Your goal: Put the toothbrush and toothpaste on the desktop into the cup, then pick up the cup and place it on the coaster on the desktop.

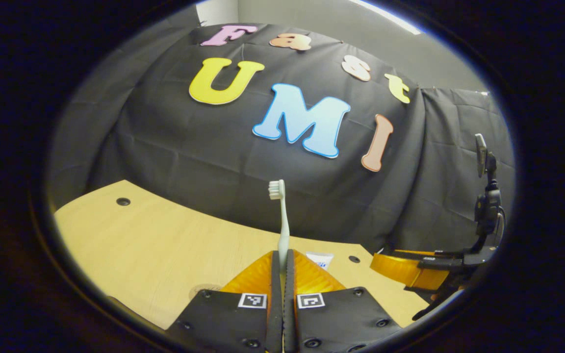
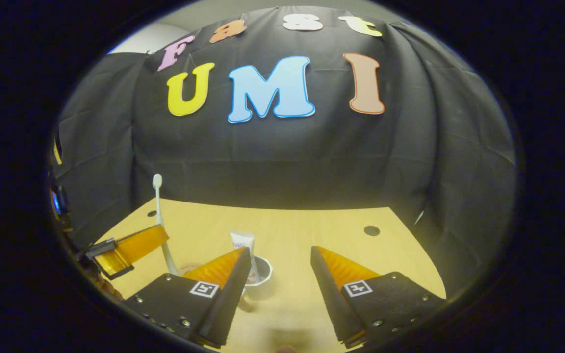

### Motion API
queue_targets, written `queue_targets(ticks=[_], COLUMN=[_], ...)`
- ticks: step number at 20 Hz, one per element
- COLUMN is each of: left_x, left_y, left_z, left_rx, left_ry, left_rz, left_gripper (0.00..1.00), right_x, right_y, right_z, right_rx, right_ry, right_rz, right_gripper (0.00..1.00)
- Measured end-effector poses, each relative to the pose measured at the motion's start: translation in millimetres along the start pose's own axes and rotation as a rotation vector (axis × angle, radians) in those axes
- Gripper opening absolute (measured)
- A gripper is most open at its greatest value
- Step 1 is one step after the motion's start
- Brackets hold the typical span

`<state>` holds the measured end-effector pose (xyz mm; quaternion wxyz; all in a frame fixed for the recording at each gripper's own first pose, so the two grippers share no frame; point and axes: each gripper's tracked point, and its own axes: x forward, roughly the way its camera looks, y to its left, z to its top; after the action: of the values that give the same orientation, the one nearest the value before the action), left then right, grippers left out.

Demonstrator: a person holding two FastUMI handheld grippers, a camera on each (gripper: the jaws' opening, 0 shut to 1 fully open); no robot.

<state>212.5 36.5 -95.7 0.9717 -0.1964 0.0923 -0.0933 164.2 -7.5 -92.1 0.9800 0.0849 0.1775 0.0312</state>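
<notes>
The left gripper point(image 1: 283, 260) has its two fingers pressed together on the lower handle of the toothbrush point(image 1: 282, 220), which stands nearly upright, bristle head at the top and well above the wooden desktop point(image 1: 155, 245). In the right gripper view the same toothbrush point(image 2: 160, 215) rises at the left of the scene, just above the orange fingers of the left gripper point(image 2: 133, 250), its handle running down behind the right gripper's own left finger.

The right gripper point(image 2: 280, 260) is spread wide and has hold of nothing. Between its fingers, a little left of centre, sits the white cup point(image 2: 261, 279) on the desktop point(image 2: 312, 230), and the toothpaste point(image 2: 244, 242) already stands in it, its end poking up above the rim. In the left gripper view the top of that toothpaste point(image 1: 320, 260) peeps out just right of the closed fingers, so the cup seems to lie low and slightly right of the brush, mostly hidden behind the gripper.

What the coming move turns on, as I judge it: the brush's long axis is already close to vertical, handle end down, and the cup's mouth lies near and below it. The left hand is the one carrying it, so a short shift over the rim and a lowering should do. A round mark point(image 1: 204, 290) on the near desktop may be the coaster, but I cannot tell.
</notes>
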Motion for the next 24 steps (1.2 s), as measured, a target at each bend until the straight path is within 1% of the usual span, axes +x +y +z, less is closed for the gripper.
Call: queue_targets(ticks=[3, 6, 7, 9, 13, 17, 20, 21, 24], left_x=[20, 42, 48, 62, 81, 83, 87, 88, 83], left_y=[-23, -35, -37, -39, -40, -40, -41, -40, -44], left_z=[-1, -4, -6, -10, -35, -51, -75, -82, -87], left_rx=[-0.028, -0.056, -0.063, -0.063, -0.034, -0.003, 0.045, 0.062, 0.077], left_ry=[-0.035, -0.065, -0.071, -0.089, -0.053, -0.040, 0.008, 0.025, 0.038], left_rz=[-0.063, -0.094, -0.099, -0.102, -0.099, -0.088, -0.087, -0.088, -0.094], left_gripper=[0.08, 0.08, 0.07, 0.08, 0.07, 0.09, 0.12, 0.10, 0.12], right_x=[-16, -23, -24, -27, -28, -25, -22, -21, -20], right_y=[-14, -21, -23, -23, -22, -23, -23, -22, -20], right_z=[-16, -27, -29, -30, -29, -32, -35, -36, -37], right_rx=[0.047, 0.063, 0.064, 0.078, 0.091, 0.106, 0.109, 0.109, 0.106], right_ry=[0.035, 0.066, 0.072, 0.079, 0.079, 0.095, 0.107, 0.109, 0.115], right_rz=[-0.023, -0.040, -0.044, -0.039, -0.034, -0.025, -0.022, -0.020, -0.013], right_gripper=[0.77, 0.77, 0.77, 0.77, 0.77, 0.77, 0.77, 0.77, 0.77])
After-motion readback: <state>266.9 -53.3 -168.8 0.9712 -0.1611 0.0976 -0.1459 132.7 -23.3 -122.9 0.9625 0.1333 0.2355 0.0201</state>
